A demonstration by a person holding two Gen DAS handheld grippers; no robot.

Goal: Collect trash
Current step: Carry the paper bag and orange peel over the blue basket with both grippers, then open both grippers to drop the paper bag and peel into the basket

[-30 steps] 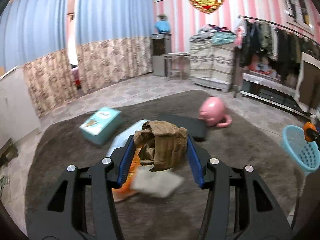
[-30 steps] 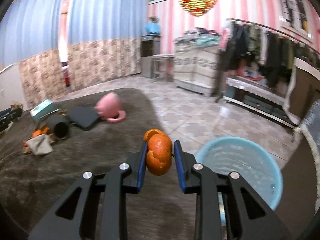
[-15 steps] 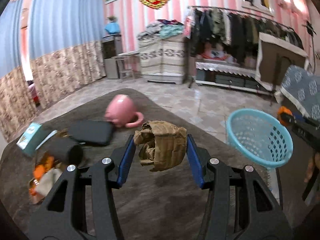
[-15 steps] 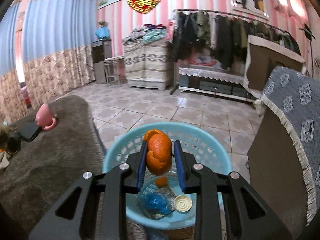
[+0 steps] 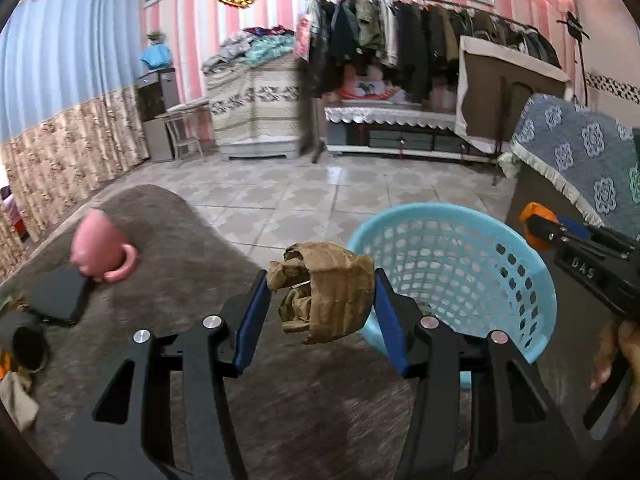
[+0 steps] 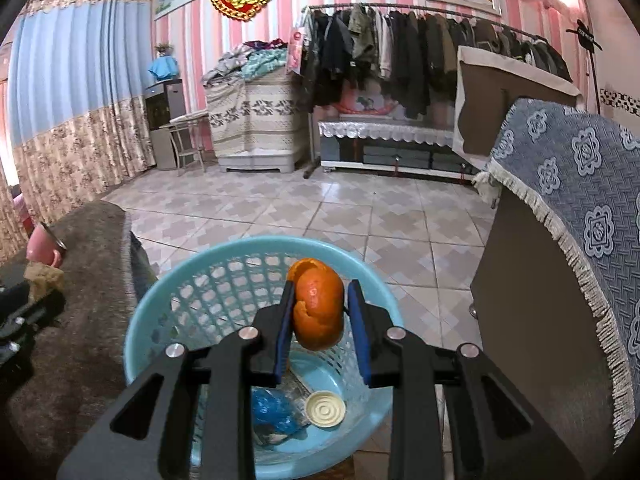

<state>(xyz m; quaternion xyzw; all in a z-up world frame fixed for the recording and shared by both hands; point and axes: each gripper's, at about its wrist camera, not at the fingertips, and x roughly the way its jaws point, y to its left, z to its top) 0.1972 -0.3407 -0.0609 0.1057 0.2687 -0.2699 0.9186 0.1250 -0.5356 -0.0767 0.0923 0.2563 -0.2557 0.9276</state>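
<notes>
My left gripper (image 5: pixel 320 304) is shut on a crumpled brown paper wad (image 5: pixel 326 292), held above the brown rug just left of the light blue basket (image 5: pixel 460 240). My right gripper (image 6: pixel 318 312) is shut on an orange peel (image 6: pixel 319 304), held over the open basket (image 6: pixel 224 272). The basket holds a blue wrapper (image 6: pixel 276 412) and a round cream lid (image 6: pixel 325 408). The right gripper with its peel shows at the right edge of the left wrist view (image 5: pixel 536 226).
On the rug at left lie a pink mug (image 5: pixel 100 248) on its side, a black pouch (image 5: pixel 60 292), a dark cup (image 5: pixel 24 344) and scraps. A cabinet with a blue patterned cloth (image 6: pixel 568 208) stands right of the basket. Tiled floor lies beyond.
Both grippers swung right, away from the rug's clutter toward the basket. The right gripper came over the basket with the peel; the left brought the paper wad up beside it.
</notes>
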